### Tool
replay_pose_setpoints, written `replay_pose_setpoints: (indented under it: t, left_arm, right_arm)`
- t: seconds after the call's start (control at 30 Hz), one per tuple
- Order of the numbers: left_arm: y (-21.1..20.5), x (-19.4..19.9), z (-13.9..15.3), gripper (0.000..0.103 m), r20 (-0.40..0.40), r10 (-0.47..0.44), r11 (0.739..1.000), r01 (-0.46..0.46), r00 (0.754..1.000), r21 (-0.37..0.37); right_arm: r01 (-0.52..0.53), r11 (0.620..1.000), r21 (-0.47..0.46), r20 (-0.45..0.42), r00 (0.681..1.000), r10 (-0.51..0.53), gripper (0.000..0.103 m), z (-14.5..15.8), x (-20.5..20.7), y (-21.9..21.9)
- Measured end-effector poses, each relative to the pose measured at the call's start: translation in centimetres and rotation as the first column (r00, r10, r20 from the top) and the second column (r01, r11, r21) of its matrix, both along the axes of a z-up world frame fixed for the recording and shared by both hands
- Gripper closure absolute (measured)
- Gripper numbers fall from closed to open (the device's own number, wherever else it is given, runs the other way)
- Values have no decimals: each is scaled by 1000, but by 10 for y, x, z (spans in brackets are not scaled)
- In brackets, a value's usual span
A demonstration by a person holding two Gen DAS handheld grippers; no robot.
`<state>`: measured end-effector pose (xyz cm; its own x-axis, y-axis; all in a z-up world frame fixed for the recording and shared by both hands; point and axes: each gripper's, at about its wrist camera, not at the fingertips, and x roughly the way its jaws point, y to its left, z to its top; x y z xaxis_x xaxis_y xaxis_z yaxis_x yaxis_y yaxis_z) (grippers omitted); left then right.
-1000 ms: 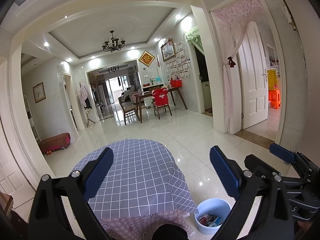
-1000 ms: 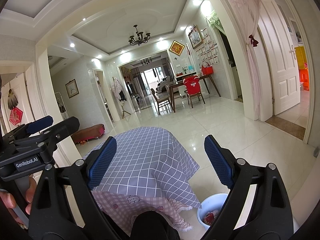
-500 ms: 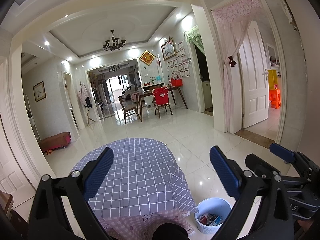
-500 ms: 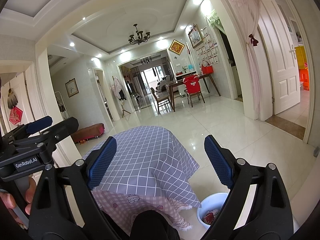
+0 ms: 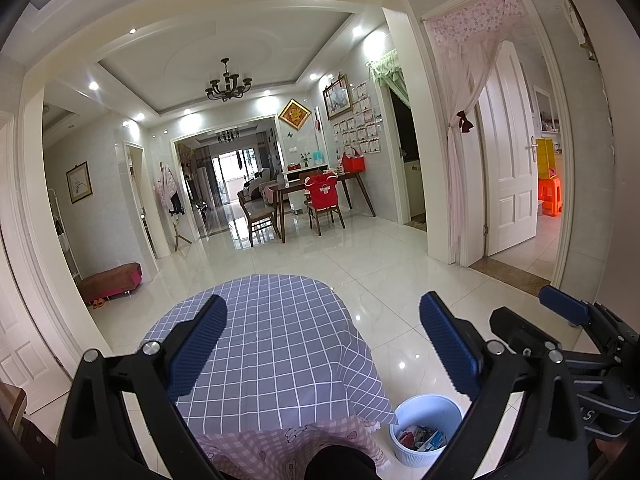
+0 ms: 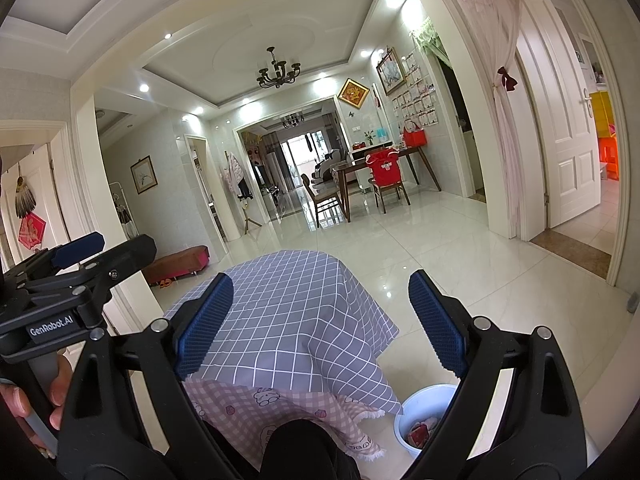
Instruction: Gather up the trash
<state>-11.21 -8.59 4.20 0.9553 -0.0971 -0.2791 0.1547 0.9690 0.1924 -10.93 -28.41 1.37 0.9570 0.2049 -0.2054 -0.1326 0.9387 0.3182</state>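
Both claws are held up above the near end of the worktop, and neither carries anything. The left claw (image 5: 320,344) has its blue pads spread wide apart; the right claw (image 6: 320,324) is spread just as wide. In the right wrist view a hand (image 6: 36,400) grips the handle of the left tool.

The worktop (image 5: 280,340) under them is draped in a grey checked cloth over a pink one, and no loose litter shows on the visible part of it. Judging from that, the collecting seems finished or very nearly so.

The trash sits in the pale blue bin (image 5: 426,408) on the floor, just beside the near right corner of the worktop, partly under the cloth's fringe. It holds crumpled wrappers (image 5: 420,438), red, white and blue; single pieces are too small to name. The bin looks less than half full.

If anything is left, the next move calls for tipping the claws down to scan the worktop and the floor around it before any reach.

Farther off stand a dining table (image 5: 320,184) with chairs and an open white door.
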Motion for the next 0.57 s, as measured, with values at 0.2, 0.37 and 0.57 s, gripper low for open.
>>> replay_pose_setpoints:
  t: [0.2, 0.37, 0.57]
  left_arm:
    - [2, 2, -2, 8, -2, 1, 1000, -1, 1000, -1]
    - [4, 2, -9, 7, -7, 1, 1000, -1, 1000, -3]
    - [16, 19, -35, 7, -56, -1, 999, 0, 998, -34]
  right_arm:
    - [0, 1000, 0, -1, 1000, 0, 15, -1, 0, 1]
    - [4, 1000, 1, -10, 1000, -4, 15, -3, 1, 2]
    - [23, 1000, -6, -63, 998, -23, 15, -25, 13, 9]
